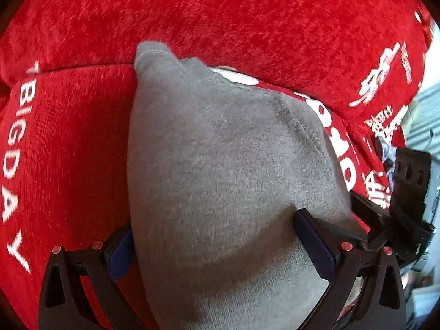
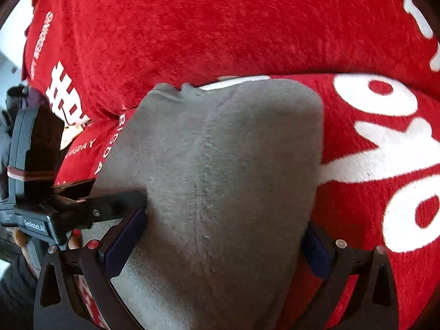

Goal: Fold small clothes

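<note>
Grey garment (image 1: pixel 220 165): small fleecy piece, draped over a red printed cloth (image 1: pixel 220 13), its far corner toward 12 o'clock. Left tool (image 1: pixel 214 236) and right tool (image 2: pixel 225 236): each set wide, fabric bulging between the pads, apparently lightly held. Risk: soft pile may slip from so loose a hold, skewing the fold or bunching the seam.

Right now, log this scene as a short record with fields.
garment: grey fleece garment, bunched, seam running down it
surface: red cover with white lettering
left hand-held gripper: fingers on either side of the grey cloth, grip unclear
right hand-held gripper: fingers on either side of the same cloth, grip unclear
fold: not yet neat
</note>
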